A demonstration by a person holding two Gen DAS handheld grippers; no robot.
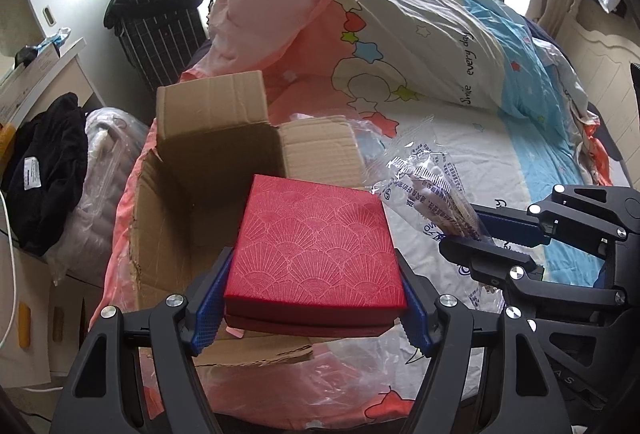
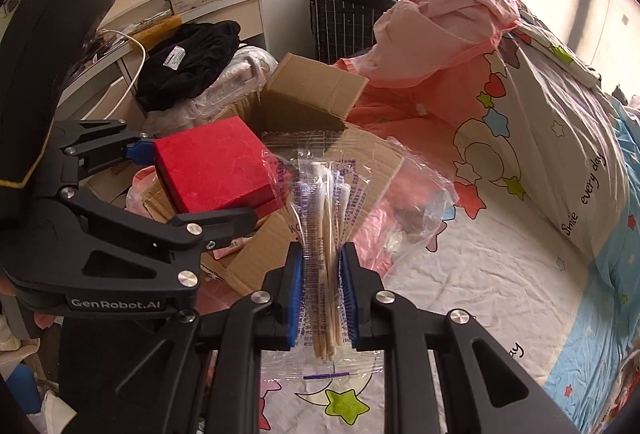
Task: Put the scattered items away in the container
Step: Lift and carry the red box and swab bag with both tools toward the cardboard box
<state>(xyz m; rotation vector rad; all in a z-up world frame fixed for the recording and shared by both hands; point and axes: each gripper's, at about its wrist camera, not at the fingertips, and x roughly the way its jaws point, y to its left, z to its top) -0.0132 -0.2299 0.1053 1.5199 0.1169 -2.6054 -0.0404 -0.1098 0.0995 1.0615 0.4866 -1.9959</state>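
Left wrist view: left gripper (image 1: 312,298) clamped the red box (image 1: 316,250) by its sides, flat, held over the near edge of the open cardboard carton (image 1: 224,150) on the bed (image 1: 480,154), apparently for a level drop.

Right wrist view: right gripper (image 2: 322,298) pinched the cotton-swab packet (image 2: 324,214) mid-length (sticks bunched between the pads), carried just beside the carton, likely next in.
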